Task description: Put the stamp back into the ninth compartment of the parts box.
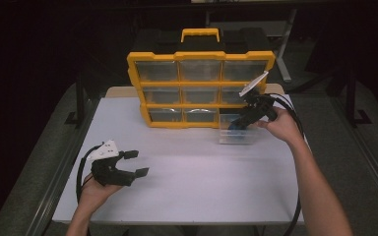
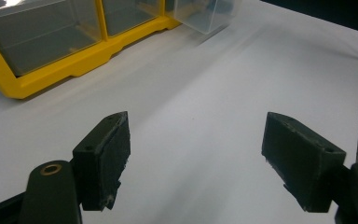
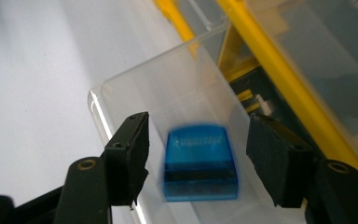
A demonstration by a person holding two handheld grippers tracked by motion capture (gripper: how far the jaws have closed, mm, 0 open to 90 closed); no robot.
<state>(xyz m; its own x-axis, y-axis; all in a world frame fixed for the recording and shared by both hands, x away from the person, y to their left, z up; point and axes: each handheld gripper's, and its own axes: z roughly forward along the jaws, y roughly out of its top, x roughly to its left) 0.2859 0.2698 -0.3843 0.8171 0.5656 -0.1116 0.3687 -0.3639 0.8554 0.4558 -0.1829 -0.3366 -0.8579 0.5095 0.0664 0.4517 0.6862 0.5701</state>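
Observation:
A yellow organizer (image 1: 142, 93) with clear drawers stands upright at the back of the white table (image 1: 192, 182). One clear drawer (image 1: 236, 136) stands out on the table at its lower right corner. My right gripper (image 1: 241, 120) hangs over that drawer, open. In the right gripper view a small blue translucent piece (image 3: 199, 161) appears blurred inside the drawer (image 3: 168, 84), between the jaws of the right gripper (image 3: 200, 140) and touching neither. My left gripper (image 1: 137, 163) rests open and empty over the front left of the table; the left gripper view shows the left gripper (image 2: 200, 140) above bare tabletop.
The organizer (image 2: 74, 60) and the pulled-out drawer (image 2: 205, 14) lie ahead of the left gripper. An empty slot (image 3: 251, 100) shows in the organizer's yellow frame behind the drawer. Cables trail from both grippers. Dark floor surrounds the table.

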